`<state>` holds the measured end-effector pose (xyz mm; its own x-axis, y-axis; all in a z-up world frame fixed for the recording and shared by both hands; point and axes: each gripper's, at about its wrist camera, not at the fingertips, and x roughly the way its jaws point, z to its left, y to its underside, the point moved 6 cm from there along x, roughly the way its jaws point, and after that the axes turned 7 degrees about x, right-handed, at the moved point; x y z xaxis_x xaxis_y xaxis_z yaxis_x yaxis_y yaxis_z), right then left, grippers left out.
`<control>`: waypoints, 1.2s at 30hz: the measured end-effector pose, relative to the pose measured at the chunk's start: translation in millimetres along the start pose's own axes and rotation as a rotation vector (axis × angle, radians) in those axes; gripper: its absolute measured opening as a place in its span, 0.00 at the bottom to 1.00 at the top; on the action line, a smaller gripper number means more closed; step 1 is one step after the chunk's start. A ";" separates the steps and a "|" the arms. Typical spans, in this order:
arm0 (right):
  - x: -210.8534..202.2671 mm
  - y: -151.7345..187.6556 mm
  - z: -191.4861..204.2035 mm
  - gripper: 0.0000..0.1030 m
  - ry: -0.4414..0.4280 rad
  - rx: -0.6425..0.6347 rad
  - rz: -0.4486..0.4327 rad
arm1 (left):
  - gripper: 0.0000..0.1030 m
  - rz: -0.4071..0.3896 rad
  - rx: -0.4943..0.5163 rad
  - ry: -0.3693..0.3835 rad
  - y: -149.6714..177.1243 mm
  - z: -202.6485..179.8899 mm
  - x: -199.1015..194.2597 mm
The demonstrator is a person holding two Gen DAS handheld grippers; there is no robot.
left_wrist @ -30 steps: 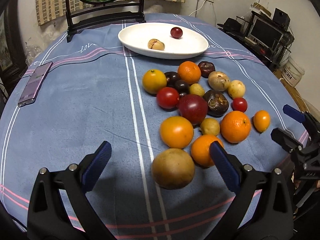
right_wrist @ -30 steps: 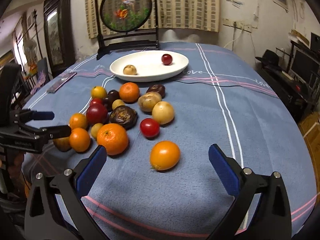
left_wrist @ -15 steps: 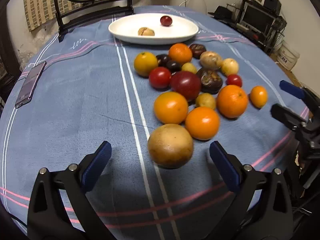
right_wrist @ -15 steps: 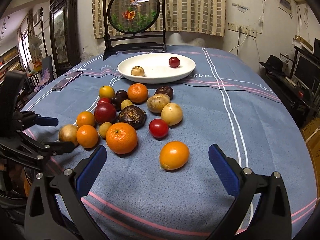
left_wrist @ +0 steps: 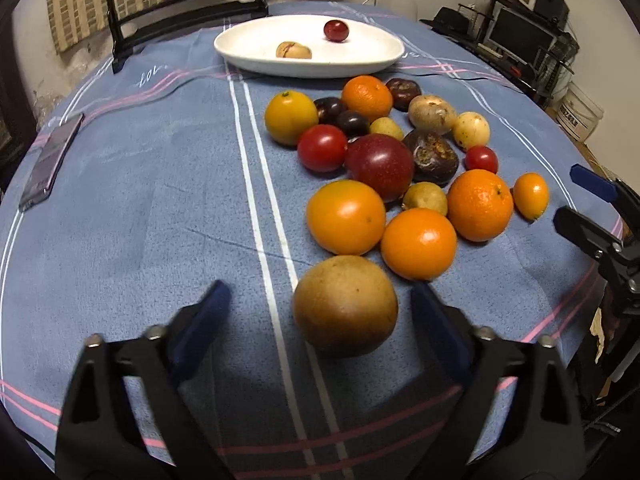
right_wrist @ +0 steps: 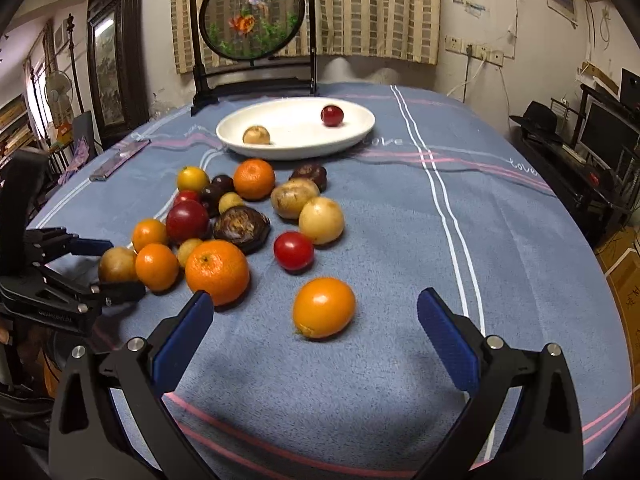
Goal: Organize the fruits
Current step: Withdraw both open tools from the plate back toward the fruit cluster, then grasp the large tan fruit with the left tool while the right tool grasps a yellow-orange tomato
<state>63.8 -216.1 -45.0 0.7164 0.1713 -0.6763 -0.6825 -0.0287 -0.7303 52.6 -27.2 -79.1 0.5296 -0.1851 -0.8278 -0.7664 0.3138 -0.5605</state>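
Observation:
Several fruits lie in a cluster on the blue tablecloth: oranges, red tomatoes, dark and pale round fruits. A large brown round fruit (left_wrist: pixel 345 305) sits just ahead of my left gripper (left_wrist: pixel 320 308), between its open fingers. A small orange fruit (right_wrist: pixel 323 307) lies just ahead of my right gripper (right_wrist: pixel 316 320), which is open and empty. A white oval plate (left_wrist: pixel 372 60) at the far side holds a red fruit (left_wrist: pixel 336 30) and a tan fruit (left_wrist: pixel 293 50). It also shows in the right wrist view (right_wrist: pixel 352 136).
A phone (left_wrist: pixel 50 162) lies at the table's left edge. A framed round screen on a dark stand (right_wrist: pixel 254 20) stands behind the plate. Shelves and a monitor (left_wrist: pixel 516 36) stand right of the table. The table edge runs close below both grippers.
My left gripper has moved forward, so the brown fruit now sits between its fingers. My right gripper has moved closer to the small orange fruit. Both stay open.

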 end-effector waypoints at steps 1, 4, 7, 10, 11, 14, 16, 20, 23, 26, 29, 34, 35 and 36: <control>0.7 0.5 -0.2 0.99 0.001 0.000 0.009 | 0.63 -0.007 0.006 -0.001 -0.3 -0.6 -1.6; -0.5 1.2 0.2 0.99 0.003 -0.002 0.008 | 0.44 -0.017 -0.001 0.066 -2.0 -3.3 -7.0; -2.1 0.5 1.8 0.99 0.007 -0.012 0.002 | 0.43 -0.016 -0.006 0.058 -1.3 -2.6 -7.4; 1.5 1.7 3.6 0.99 0.031 -0.037 0.016 | 0.44 -0.016 -0.010 0.054 -0.6 -1.9 -8.1; 3.7 2.0 3.8 0.99 0.040 -0.046 0.024 | 0.44 -0.016 -0.009 0.053 -0.7 -2.0 -8.0; 12.3 3.2 5.5 0.99 0.050 -0.052 0.049 | 0.44 -0.019 -0.010 0.051 -0.1 -1.5 -7.6; 21.0 3.9 4.9 0.99 0.066 -0.041 0.083 | 0.45 -0.019 -0.010 0.052 0.7 -1.4 -7.6; 34.7 4.9 0.4 0.67 0.065 0.013 0.137 | 0.45 -0.020 -0.007 0.050 0.9 -1.9 -7.4; 42.2 5.3 -2.0 0.41 0.061 0.039 0.165 | 0.45 -0.022 -0.005 0.047 1.5 -2.8 -7.1; 37.3 2.5 -1.7 0.37 0.038 0.054 0.146 | 0.45 -0.019 -0.009 0.048 1.5 -3.0 -7.8; 32.1 2.5 -4.4 0.37 0.028 0.069 0.135 | 0.44 -0.013 -0.017 0.047 1.3 -1.3 -9.5; 18.1 1.0 -9.6 0.37 0.005 0.090 0.101 | 0.44 -0.020 -0.033 0.026 1.0 4.6 -16.9; 15.2 -0.2 -9.8 0.37 0.001 0.090 0.094 | 0.44 -0.025 -0.034 0.023 0.7 5.6 -19.0; 12.9 -1.3 -9.6 0.37 -0.004 0.090 0.089 | 0.44 -0.032 -0.035 0.019 -0.3 6.8 -22.2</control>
<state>75.3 -223.4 -53.7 0.6520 0.1762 -0.7374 -0.7536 0.0444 -0.6558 43.5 -16.9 -60.4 0.5469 -0.2123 -0.8098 -0.7619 0.2747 -0.5865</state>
